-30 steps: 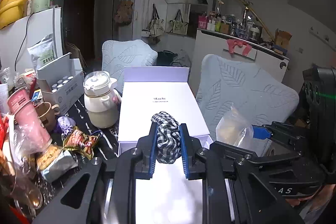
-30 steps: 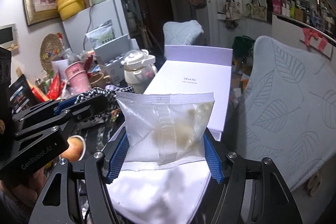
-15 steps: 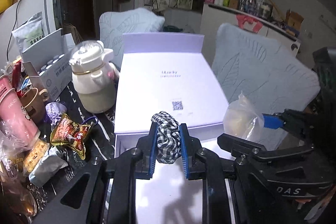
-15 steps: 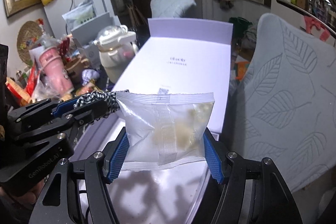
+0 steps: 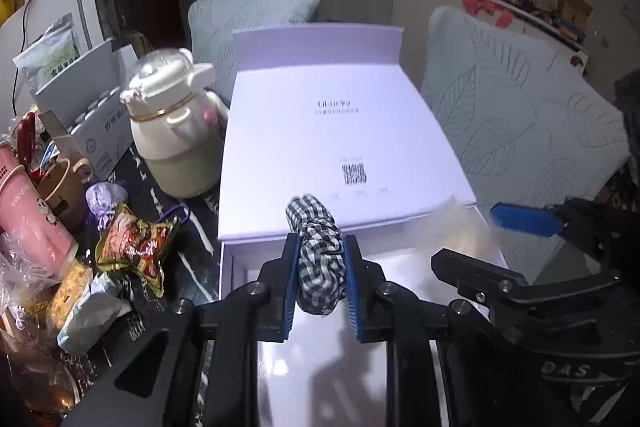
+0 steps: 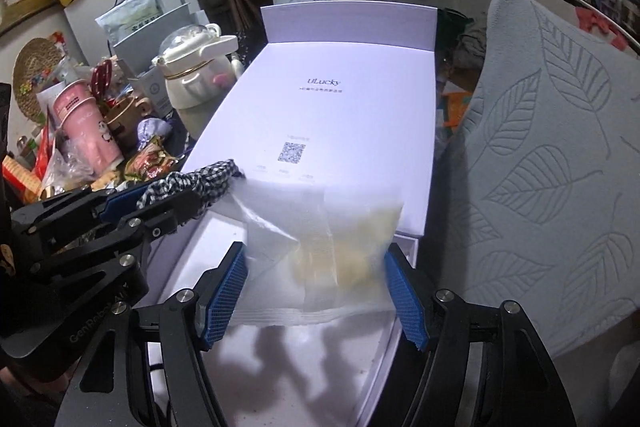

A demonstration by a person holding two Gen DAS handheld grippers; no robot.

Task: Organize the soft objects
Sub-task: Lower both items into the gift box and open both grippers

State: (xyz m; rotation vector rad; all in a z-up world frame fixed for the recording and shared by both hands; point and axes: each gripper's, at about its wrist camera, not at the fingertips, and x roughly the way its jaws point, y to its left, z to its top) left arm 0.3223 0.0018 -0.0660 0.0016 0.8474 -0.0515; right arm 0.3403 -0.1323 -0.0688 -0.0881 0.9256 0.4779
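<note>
Checked cloth roll [image 5: 320,255]: black-and-white gingham, bunched, upright, pinched at its sides above the open white box [image 5: 240,267].

Clear plastic bag [image 6: 320,251]: pale yellowish lumps inside, motion-blurred, upright over the same box tray, just beside the cloth.

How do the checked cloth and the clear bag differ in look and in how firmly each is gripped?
The checked cloth is black-and-white fabric, bunched; the clear bag is see-through plastic with pale contents. The left hand-held gripper pinches the cloth tightly; the right hand-held gripper has just been opening, pads apart from the blurred bag. Both hang over the open white box.
</note>
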